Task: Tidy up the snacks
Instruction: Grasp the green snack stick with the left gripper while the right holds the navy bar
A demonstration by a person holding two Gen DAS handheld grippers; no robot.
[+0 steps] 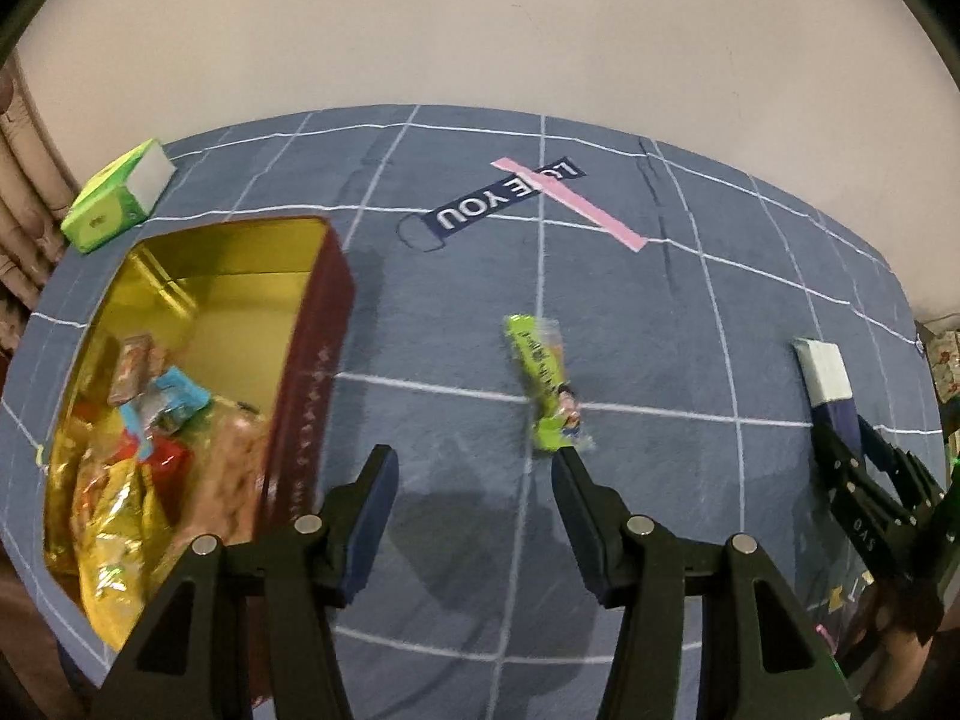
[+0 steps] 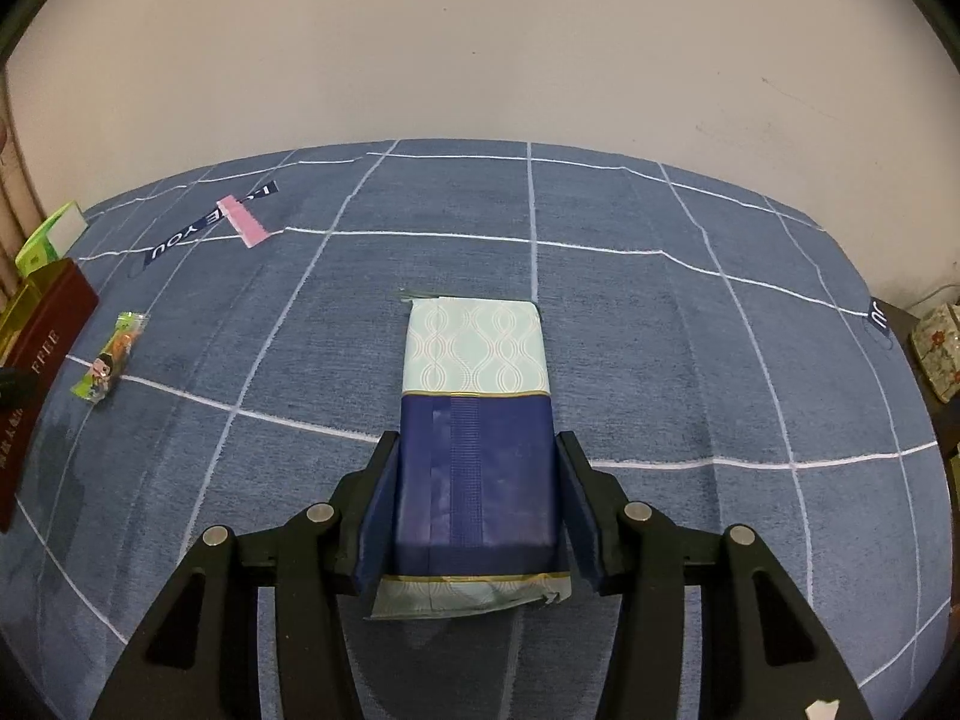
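Crinkly green plastic snack packet (image 1: pixel 547 384) lies mid-frame on the blue checked cloth (image 1: pixel 690 324), right of the red, gold-lined tin (image 1: pixel 312 360); light, soft, slippery, best pinched mid-length. Left gripper (image 1: pixel 474 480) gapes empty; right gripper (image 2: pixel 477 495) clamps the navy-and-mint tissue pack (image 2: pixel 477 396).

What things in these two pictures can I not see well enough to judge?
- Snacks in the tin, left wrist view: blurred; the near end sits behind the left hand-held gripper.
- Green snack packet, left wrist view: print blurred.
- Blue and white pack, right wrist view: whether the right hand-held gripper presses it.
- Floral box, right wrist view: cut off by the edge.
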